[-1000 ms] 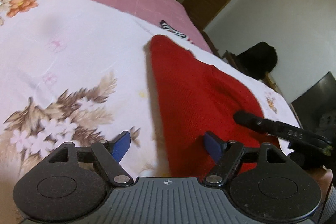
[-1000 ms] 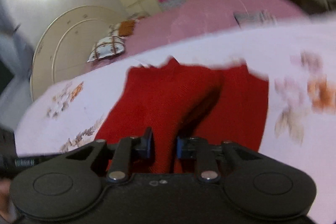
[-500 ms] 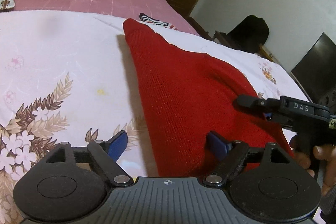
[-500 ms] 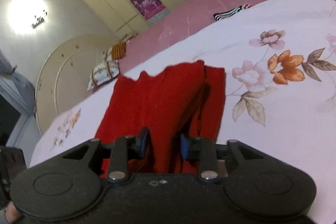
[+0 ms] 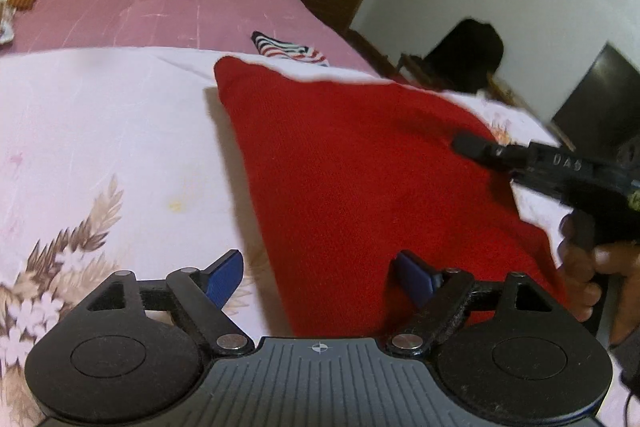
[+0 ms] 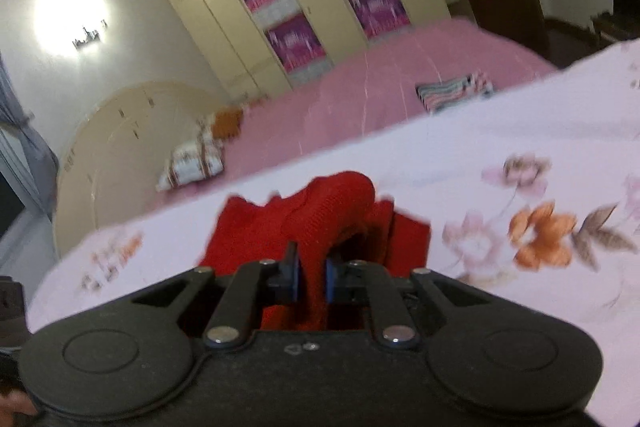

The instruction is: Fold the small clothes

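— Sweater point(image 5: 360, 183)?
— Lying on the floral sheet point(image 5: 100, 131) on the bed, one fold lifted.
— Right gripper point(image 6: 311, 281)?
— Closing, fingers pinching that red fold.
— Left gripper point(image 5: 320, 277)?
— Spread wide over the near edge, gripping nothing.

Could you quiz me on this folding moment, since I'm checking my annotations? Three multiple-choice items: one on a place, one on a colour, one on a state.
1. Where does the striped cloth lie?
A. on the pink bedspread, beyond the garment
B. between the left tongs
C. on the pillow

2. What colour is the knitted garment?
A. blue
B. red
C. white

3. How do the left tongs stand?
A. clamped on a pillow
B. shut on the striped cloth
C. open, pads clear of the cloth

Answers:
1 A: it sits past the garment's far edge.
2 B: red in both views.
3 C: the blue pads stand wide apart.
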The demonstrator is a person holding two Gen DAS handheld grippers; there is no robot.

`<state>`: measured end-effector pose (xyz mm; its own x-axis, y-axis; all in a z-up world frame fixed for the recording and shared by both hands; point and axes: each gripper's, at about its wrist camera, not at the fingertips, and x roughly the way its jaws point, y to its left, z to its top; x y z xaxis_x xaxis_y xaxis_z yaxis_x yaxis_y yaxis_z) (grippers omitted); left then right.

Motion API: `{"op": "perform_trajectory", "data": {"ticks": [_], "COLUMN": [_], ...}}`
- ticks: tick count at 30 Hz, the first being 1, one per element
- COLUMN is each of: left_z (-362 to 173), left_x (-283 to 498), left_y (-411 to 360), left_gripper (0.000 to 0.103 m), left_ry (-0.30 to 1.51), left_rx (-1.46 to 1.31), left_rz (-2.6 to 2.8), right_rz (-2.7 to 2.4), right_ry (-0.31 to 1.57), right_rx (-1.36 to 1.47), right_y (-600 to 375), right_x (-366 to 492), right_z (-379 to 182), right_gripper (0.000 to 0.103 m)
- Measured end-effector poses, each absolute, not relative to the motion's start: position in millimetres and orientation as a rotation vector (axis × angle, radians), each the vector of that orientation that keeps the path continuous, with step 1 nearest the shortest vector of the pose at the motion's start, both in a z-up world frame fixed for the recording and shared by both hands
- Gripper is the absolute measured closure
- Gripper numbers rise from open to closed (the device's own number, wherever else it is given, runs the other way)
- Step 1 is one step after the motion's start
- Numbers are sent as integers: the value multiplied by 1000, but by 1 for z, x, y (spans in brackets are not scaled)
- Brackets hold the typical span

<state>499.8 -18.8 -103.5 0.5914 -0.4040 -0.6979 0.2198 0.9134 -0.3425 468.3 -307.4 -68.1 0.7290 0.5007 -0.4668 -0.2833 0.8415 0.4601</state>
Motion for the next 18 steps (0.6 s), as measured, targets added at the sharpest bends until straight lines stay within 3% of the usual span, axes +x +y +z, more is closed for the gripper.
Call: {"op": "perform_trajectory", "data": {"ticks": [3,5,7,8,14,18], "left_z": [-109,-109,-110,-110,-100,-110], "left_x": [504,504,502,502,483,484], "left_y": [-31,-30,-25,-23,-9,-11], "left_gripper": [18,14,14,14,14,14], "left_ry": [887,893,893,894,849,898], "left_rx": [-208,-210,-220,-232,-311,-296], "left_rz": [-360,-353,-364,-364,-369,-350], "right_rz": [382,362,330,333,435,434], "right_ry": [735,735,742,728,703,790], "right_rx": [371,419,481,505,549,514], "right_y": [-309,-314,-322,-326,-336,-316], "right_x": [488,488,481,473,407,406], "right_z": [-93,-101,-94,-88,-66,-72], "right_gripper": [89,79,57,55,55,54]}}
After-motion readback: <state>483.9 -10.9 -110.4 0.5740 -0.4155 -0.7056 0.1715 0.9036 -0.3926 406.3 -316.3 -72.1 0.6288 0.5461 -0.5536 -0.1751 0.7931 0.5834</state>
